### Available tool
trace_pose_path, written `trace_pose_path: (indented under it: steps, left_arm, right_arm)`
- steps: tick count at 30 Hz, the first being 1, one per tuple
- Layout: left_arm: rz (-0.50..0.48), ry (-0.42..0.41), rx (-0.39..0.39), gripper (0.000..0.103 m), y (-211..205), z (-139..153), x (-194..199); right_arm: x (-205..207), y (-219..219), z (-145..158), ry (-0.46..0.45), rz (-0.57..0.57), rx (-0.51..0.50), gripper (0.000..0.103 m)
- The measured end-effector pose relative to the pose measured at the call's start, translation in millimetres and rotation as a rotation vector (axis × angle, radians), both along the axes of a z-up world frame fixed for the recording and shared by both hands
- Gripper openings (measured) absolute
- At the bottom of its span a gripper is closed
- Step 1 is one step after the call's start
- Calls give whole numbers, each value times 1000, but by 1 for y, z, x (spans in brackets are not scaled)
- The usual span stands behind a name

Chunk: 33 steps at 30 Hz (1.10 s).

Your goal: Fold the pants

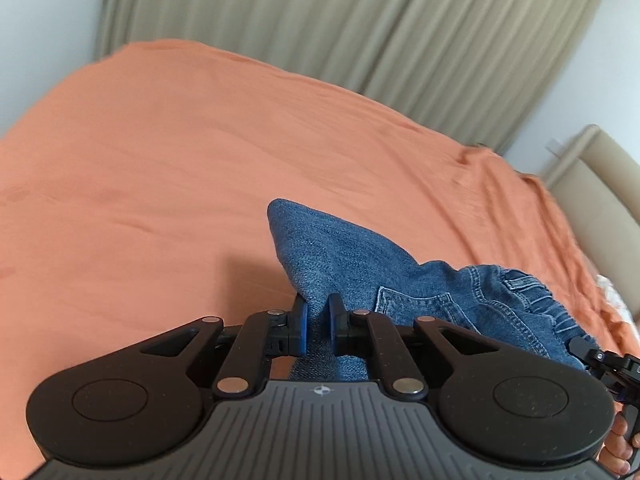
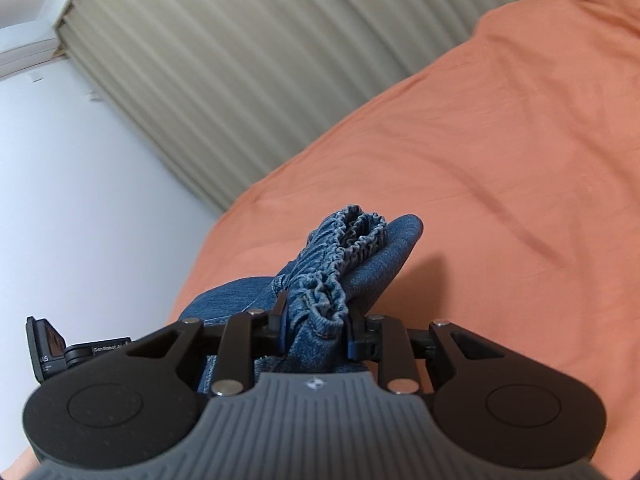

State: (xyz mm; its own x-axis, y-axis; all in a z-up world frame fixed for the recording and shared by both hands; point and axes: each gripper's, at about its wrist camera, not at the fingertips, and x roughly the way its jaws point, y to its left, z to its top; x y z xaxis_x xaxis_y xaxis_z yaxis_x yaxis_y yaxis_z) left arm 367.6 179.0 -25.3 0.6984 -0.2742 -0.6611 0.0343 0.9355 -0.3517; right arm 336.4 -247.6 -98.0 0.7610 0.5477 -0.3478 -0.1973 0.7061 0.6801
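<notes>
Orange bedsheet point(image 1: 160, 160) fills most of what I see, with beige curtains point(image 1: 320, 20) hanging behind the bed. Above that sheet I hold the pants point(image 1: 340, 252), blue denim, lifted clear of it. My left gripper point(image 1: 318, 312) is pinched tight on a plain fold of the denim. Farther right along the pants, my right gripper point(image 2: 316, 320) clamps the bunched elastic waistband point(image 2: 352, 240), its jaws narrowed around the thick wad of cloth.
</notes>
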Motion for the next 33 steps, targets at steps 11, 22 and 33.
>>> trace_pose_path:
  steps: [11, 22, 33]
  left_arm:
    - [44, 41, 94, 10, 85, -23, 16]
    - [23, 112, 85, 11, 98, -96, 30]
    - [62, 220, 18, 48, 117, -89, 15]
  right_arm:
    - [26, 121, -20, -5, 112, 16, 21]
    - [19, 116, -106, 220, 70, 20, 21]
    - [19, 121, -115, 257, 50, 6, 23]
